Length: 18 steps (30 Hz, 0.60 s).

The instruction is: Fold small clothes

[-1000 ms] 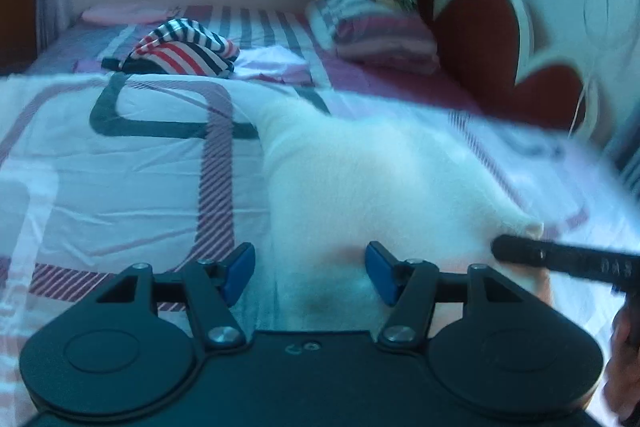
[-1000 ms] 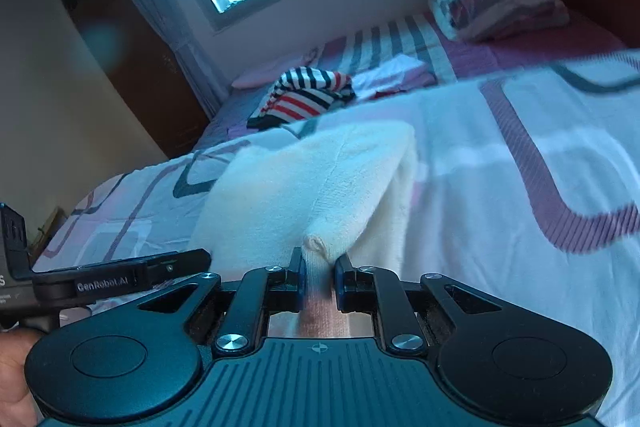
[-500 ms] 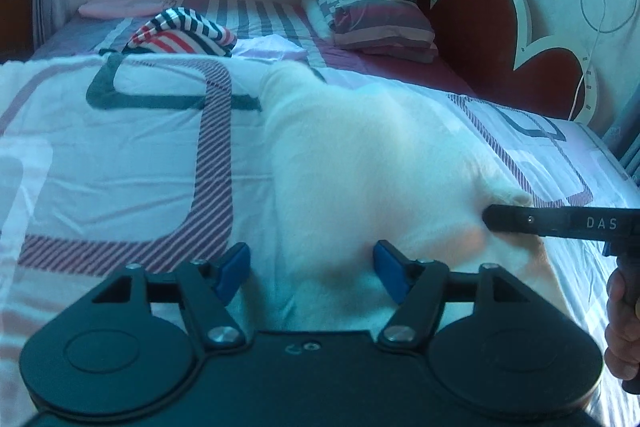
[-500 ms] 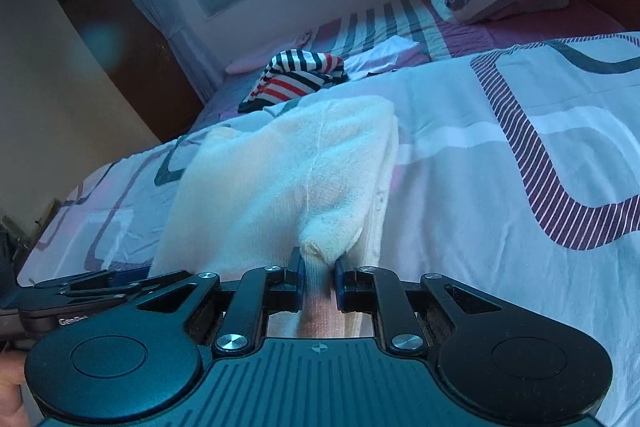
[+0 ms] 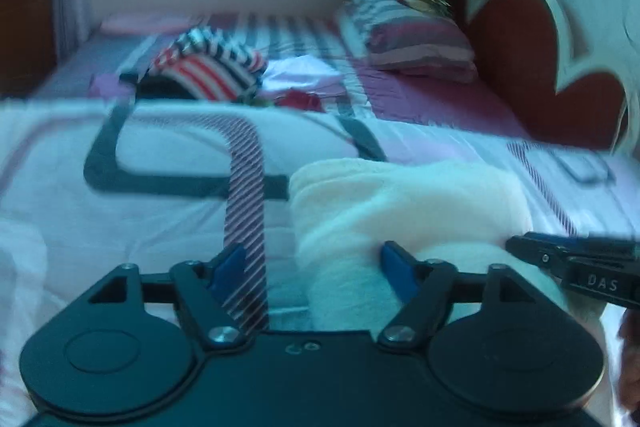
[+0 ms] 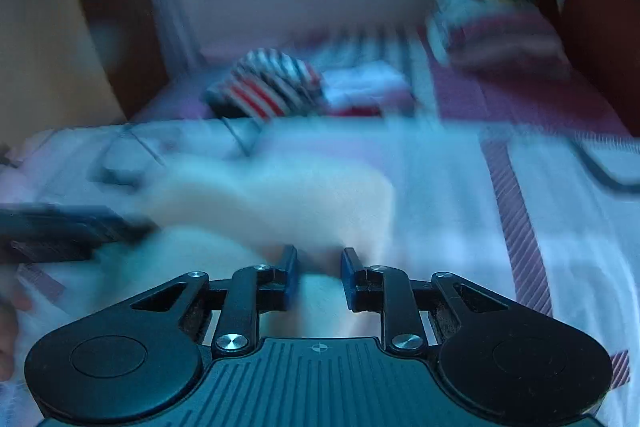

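Cream garment (image 5: pixel 404 203) folded on the bed (image 5: pixel 120 211), left gripper (image 5: pixel 312 269) jaws wide and opening, cloth edge between them, ungripped, right gripper (image 6: pixel 316 277) jaws parting, cloth between, grip unclear, striped garment (image 5: pixel 208 71) well behind.

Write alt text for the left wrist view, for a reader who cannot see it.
The left gripper, its blue-tipped fingers opening and gripping nothing, hovers at the near edge of a folded cream garment on a patterned bedspread. The right gripper reaches in from the right edge. Beyond lie a striped garment, a pillow and a red headboard.
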Each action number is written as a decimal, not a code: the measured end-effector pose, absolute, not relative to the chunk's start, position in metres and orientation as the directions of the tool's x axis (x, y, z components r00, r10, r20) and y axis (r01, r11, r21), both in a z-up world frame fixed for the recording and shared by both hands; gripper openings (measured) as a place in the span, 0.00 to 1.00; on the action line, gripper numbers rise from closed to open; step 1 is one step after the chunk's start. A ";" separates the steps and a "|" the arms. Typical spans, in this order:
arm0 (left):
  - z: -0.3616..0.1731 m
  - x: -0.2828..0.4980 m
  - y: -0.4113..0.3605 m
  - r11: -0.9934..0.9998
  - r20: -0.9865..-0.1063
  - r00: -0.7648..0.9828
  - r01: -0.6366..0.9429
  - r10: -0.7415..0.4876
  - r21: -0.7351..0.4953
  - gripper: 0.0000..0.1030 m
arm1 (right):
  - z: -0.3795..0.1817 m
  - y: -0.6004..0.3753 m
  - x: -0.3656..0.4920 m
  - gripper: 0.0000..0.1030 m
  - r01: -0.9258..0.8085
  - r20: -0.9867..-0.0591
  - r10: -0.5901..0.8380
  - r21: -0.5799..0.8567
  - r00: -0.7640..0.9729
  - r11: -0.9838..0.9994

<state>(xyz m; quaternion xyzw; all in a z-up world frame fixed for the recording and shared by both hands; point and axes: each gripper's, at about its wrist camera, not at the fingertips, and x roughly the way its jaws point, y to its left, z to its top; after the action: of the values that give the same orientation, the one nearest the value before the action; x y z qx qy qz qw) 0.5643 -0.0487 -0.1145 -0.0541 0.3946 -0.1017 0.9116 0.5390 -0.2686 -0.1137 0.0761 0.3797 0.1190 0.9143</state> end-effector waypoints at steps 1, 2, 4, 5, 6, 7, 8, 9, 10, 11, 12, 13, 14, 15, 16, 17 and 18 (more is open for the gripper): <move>-0.114 0.564 -0.046 0.971 -0.710 0.664 0.142 -0.237 -0.191 0.73 | -0.115 -0.273 0.541 0.22 -0.148 -0.677 0.292 0.264 0.676 0.953; -0.112 0.562 -0.044 0.971 -0.710 0.663 0.141 -0.237 -0.193 0.71 | -0.113 -0.273 0.541 0.22 -0.152 -0.683 0.292 0.259 0.669 0.954; -0.105 0.558 -0.046 0.970 -0.697 0.676 0.142 -0.240 -0.196 0.65 | -0.110 -0.270 0.537 0.23 -0.176 -0.684 0.274 0.210 0.676 0.962; -0.100 0.555 -0.048 0.970 -0.686 0.686 0.152 -0.242 -0.191 0.61 | -0.105 -0.269 0.534 0.23 -0.179 -0.670 0.271 0.204 0.691 0.962; -0.098 0.553 -0.051 0.969 -0.683 0.687 0.163 -0.247 -0.186 0.61 | -0.100 -0.268 0.532 0.23 -0.176 -0.651 0.273 0.212 0.708 0.961; -0.098 0.550 -0.054 0.966 -0.685 0.682 0.176 -0.257 -0.187 0.61 | -0.097 -0.268 0.530 0.23 -0.174 -0.638 0.282 0.228 0.717 0.958; -0.101 0.548 -0.057 0.968 -0.697 0.672 0.186 -0.250 -0.169 0.65 | -0.094 -0.267 0.527 0.23 -0.180 -0.632 0.294 0.240 0.717 0.954; -0.106 0.547 -0.062 0.974 -0.714 0.664 0.192 -0.222 -0.124 0.67 | -0.093 -0.263 0.523 0.23 -0.195 -0.628 0.299 0.231 0.718 0.953; -0.110 0.546 -0.064 0.976 -0.715 0.669 0.194 -0.204 -0.098 0.75 | -0.096 -0.256 0.522 0.23 -0.205 -0.648 0.284 0.196 0.707 0.959; -0.113 0.547 -0.064 0.978 -0.716 0.669 0.185 -0.199 -0.099 0.78 | -0.106 -0.250 0.526 0.22 -0.201 -0.689 0.251 0.154 0.680 0.967; -0.114 0.549 -0.062 0.978 -0.721 0.663 0.176 -0.201 -0.112 0.78 | -0.110 -0.246 0.525 0.23 -0.204 -0.686 0.244 0.142 0.685 0.969; -0.111 0.550 -0.062 0.979 -0.727 0.656 0.169 -0.200 -0.117 0.77 | -0.110 -0.245 0.526 0.23 -0.199 -0.687 0.245 0.147 0.684 0.969; -0.106 0.548 -0.061 0.980 -0.727 0.659 0.166 -0.194 -0.111 0.75 | -0.108 -0.247 0.528 0.23 -0.186 -0.692 0.247 0.163 0.678 0.969; -0.099 0.542 -0.061 0.981 -0.718 0.671 0.171 -0.187 -0.096 0.72 | -0.103 -0.249 0.526 0.23 -0.175 -0.689 0.246 0.173 0.681 0.969; -0.093 0.533 -0.061 0.980 -0.707 0.683 0.184 -0.184 -0.077 0.71 | -0.096 -0.250 0.520 0.23 -0.175 -0.675 0.245 0.171 0.696 0.970; -0.088 0.524 -0.060 0.977 -0.697 0.691 0.202 -0.192 -0.069 0.71 | -0.088 -0.252 0.510 0.23 -0.194 -0.652 0.256 0.167 0.714 0.967; -0.085 0.513 -0.060 0.973 -0.693 0.691 0.219 -0.206 -0.071 0.71 | -0.081 -0.253 0.499 0.23 -0.216 -0.637 0.268 0.160 0.723 0.963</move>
<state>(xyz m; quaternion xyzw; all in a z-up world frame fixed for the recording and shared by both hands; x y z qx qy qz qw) 0.5127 -0.0597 -0.0852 0.0087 0.3757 -0.1153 0.9195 0.4995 -0.2533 -0.0810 0.0374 0.3488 0.1304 0.9273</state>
